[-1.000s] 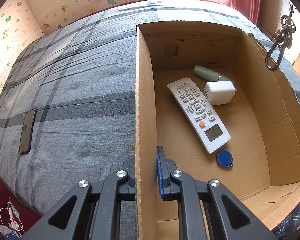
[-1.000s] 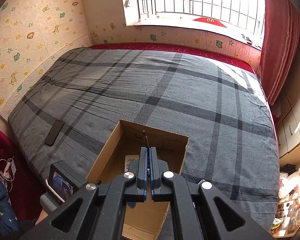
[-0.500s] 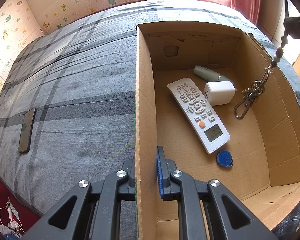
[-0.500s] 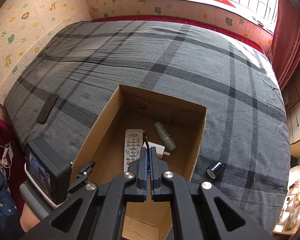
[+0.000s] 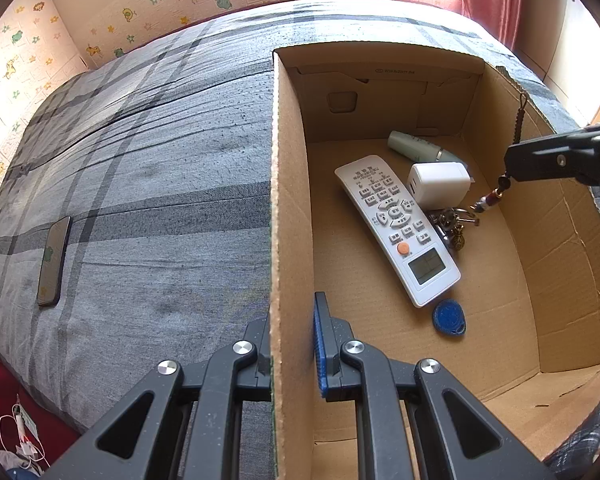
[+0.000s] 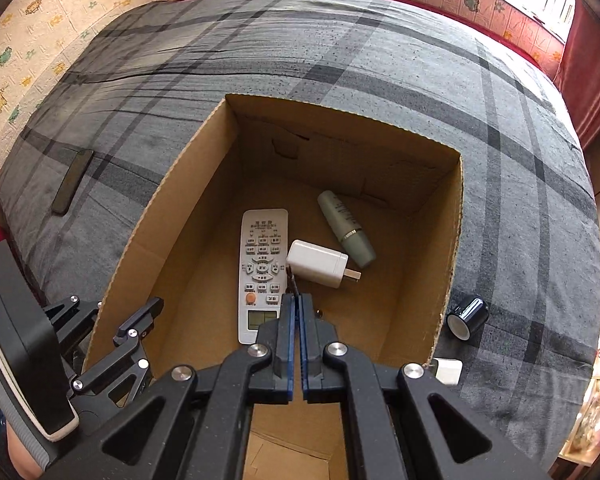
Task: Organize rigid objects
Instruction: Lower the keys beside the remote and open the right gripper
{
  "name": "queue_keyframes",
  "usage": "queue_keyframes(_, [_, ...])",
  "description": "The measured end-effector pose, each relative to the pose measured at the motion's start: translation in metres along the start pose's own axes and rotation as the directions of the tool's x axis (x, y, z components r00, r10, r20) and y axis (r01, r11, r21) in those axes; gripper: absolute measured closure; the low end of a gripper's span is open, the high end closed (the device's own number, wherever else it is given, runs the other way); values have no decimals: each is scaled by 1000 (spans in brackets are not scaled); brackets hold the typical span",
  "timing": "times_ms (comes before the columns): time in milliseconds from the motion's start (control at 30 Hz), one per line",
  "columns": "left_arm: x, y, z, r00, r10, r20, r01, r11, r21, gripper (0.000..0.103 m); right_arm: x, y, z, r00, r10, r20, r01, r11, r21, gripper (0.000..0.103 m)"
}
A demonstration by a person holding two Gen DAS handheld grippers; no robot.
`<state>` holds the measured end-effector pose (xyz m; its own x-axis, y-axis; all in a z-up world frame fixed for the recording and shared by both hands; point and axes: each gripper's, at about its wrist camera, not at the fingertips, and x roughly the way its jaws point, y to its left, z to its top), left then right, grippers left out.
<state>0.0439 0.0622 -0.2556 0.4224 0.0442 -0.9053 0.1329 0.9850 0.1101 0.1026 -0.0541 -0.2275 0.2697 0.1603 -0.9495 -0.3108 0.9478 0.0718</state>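
Left wrist view: left gripper (image 5: 293,354) seen at bottom centre, clamped narrow on the left wall of the cardboard box (image 5: 290,184), one finger outside, blue-padded finger inside. Box is placed on a grey plaid bed (image 5: 148,168). On the box floor, centre right: white remote control (image 5: 396,228) laid diagonally, white charger plug (image 5: 439,185) just beside its upper right, pale green tube (image 5: 418,147) behind the charger near the back wall, blue key fob (image 5: 449,317) near the remote's lower end. Right gripper (image 5: 508,168) enters from the right edge, closed on the cord of a keychain (image 5: 454,224); cord hangs down, metal rings and charm piled on the box floor between remote and charger. Dark phone (image 5: 53,255) lies on the bed at left, well apart from the box.

Right wrist view: right gripper (image 6: 296,340) at bottom centre, pads pressed together on a thin dark cord (image 6: 293,280); keychain metal mostly hidden behind fingers. Remote control (image 6: 262,272), charger plug (image 6: 318,264) and green tube (image 6: 346,230) seen in the box (image 6: 454,240), centre frame. Left gripper (image 6: 118,340) is seen at lower left on the box wall. Black tape roll (image 6: 466,317) and a small white block (image 6: 448,372) rest on the bed (image 6: 340,60) right of the box. Phone (image 6: 73,186) at left on the bed.
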Motion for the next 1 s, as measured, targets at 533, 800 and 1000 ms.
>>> queue_keyframes(533, [1, 1, 0, 1000, 0, 0, 0, 1000, 0, 89, 32, 8, -1, 999, 18, -48, -18, 1000, 5, 103])
queue_keyframes(800, [0, 2, 1, 1000, 0, 0, 0, 1000, 0, 89, 21, 10, 1, 999, 20, -29, -20, 1000, -3, 68])
queue_keyframes(1000, [0, 2, 1, 1000, 1, 0, -1, 1000, 1, 89, 10, 9, 3, 1000, 0, 6, 0, 1000, 3, 51])
